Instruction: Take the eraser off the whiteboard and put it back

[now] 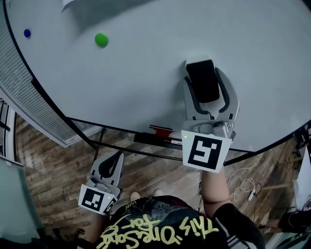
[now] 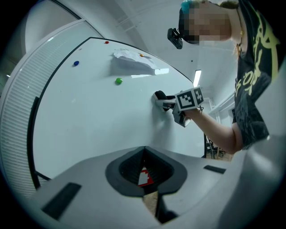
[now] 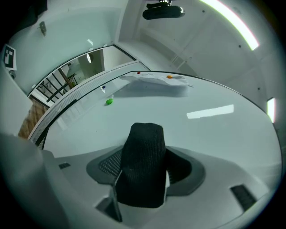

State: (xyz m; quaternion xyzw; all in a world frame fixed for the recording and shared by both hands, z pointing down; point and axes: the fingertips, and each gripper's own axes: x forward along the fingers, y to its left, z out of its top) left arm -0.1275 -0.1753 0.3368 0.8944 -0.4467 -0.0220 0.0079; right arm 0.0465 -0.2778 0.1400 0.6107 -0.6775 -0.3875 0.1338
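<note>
1. R tongs [image 1: 203, 69] are gripping the black eraser [image 1: 204, 81]. Jaws are sitting apart by the eraser's width, one pad on each long side.
2. Eraser is resting against the whiteboard [image 1: 146, 73], lower-right area, per the L gripper view.
3. L tongs [image 1: 118, 156] are hanging low, off the board, over the wood floor [image 1: 58, 165]. Jaws are meeting at the tips w/ nothing between; only floor and a red item [image 2: 144, 178] are showing thru the gap.
4. Green magnet [image 1: 101, 39], blue magnet [image 1: 27, 33] and paper sheet [image 1: 73, 4] are sitting higher on the board, well apart from the eraser.
</note>
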